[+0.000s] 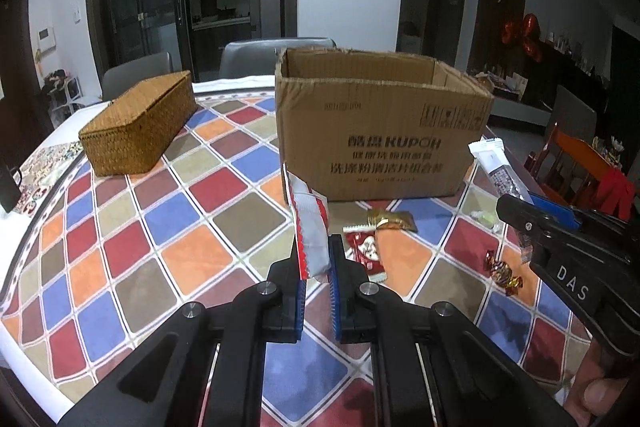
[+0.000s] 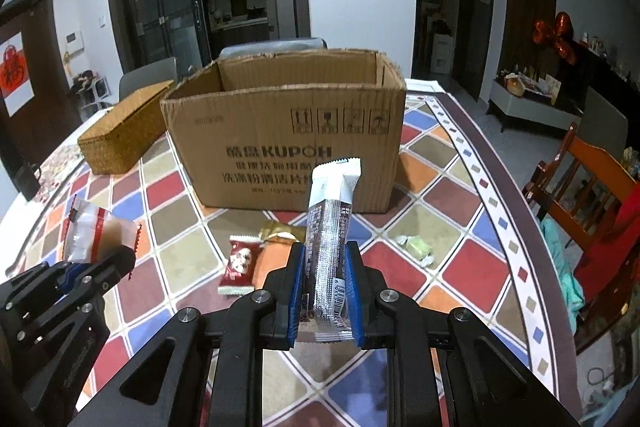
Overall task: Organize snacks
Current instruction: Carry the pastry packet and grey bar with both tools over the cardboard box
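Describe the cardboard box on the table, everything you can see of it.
The cardboard box is brown corrugated board, open at the top with ragged, torn edges. Its front carries dark print reading KUPOH, Chinese text and handling symbols. It stands upright on the checkered tablecloth, beside a woven basket. What lies inside is hidden. Loose snacks lie before it; neither gripper touches it.

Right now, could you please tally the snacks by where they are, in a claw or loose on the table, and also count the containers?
Snacks held in a claw: 2, the red-edged packet in the left claw and the white bar in the right claw.
Snacks loose on the table: 4, red packet, gold packet, green candy, twist candy.
Containers: 2, cardboard box, wicker box.
Total: 8
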Motion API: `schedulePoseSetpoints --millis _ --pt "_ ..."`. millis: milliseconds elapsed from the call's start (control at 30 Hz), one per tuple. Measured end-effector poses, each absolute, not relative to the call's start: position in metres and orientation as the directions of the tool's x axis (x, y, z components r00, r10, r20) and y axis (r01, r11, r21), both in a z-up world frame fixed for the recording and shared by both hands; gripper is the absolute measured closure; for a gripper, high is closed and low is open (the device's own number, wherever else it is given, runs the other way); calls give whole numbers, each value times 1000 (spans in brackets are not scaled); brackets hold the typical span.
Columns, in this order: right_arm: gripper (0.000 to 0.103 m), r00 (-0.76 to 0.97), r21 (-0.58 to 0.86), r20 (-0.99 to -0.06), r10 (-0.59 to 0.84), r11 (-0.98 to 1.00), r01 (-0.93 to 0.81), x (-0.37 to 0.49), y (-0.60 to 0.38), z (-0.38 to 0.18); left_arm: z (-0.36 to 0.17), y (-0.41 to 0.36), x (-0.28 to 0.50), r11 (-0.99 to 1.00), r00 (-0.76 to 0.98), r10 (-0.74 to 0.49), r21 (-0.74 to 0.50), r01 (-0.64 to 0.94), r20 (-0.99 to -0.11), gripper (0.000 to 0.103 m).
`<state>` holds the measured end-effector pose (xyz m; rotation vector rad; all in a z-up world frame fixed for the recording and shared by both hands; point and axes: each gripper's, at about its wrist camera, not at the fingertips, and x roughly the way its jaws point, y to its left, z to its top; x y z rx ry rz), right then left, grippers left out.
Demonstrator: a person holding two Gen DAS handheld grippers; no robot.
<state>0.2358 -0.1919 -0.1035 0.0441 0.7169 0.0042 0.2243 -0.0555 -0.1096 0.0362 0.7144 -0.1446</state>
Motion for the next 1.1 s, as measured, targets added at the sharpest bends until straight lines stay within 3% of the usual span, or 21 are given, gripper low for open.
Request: schedulePoseSetpoints --millis 1100 --pt "82 832 36 -554 15 999 6 267 -196 -37 -47 -64 274 986 783 -131 5 169 -609 91"
